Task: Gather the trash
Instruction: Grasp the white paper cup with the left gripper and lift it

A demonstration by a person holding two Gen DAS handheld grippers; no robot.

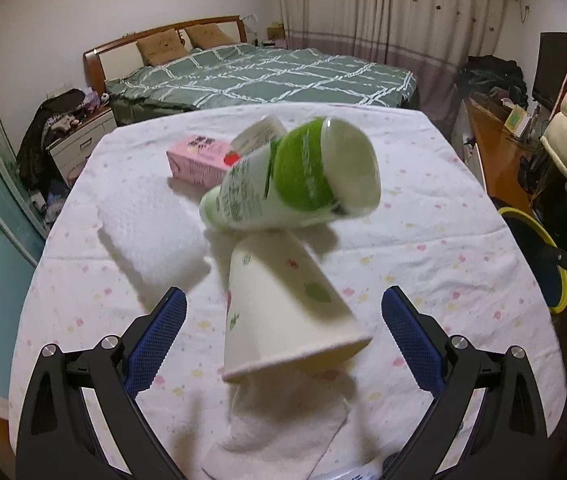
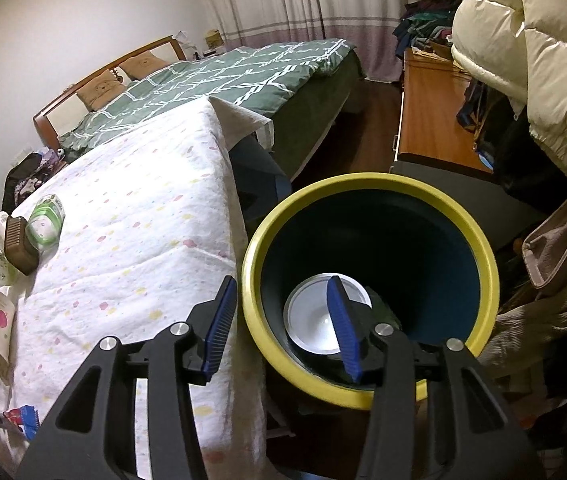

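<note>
Fingers (image 2: 221,322) apart, tilted down over bin (image 2: 483,264).

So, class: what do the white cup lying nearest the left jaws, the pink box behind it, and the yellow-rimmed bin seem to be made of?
Cup: probably paper, matte with printed fruit and a rolled rim. Pink box: likely printed cardboard, with sharp folded edges and a flat finish. Bin: apparently smooth plastic, with an even yellow rim and a dark, slightly glossy inside.

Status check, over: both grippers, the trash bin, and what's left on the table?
Left gripper open, jaws either side of a tipped paper cup, no grip. Right gripper open, empty, at the yellow-rimmed bin; white lid inside. Green-and-white tube, pink box left on table.
</note>
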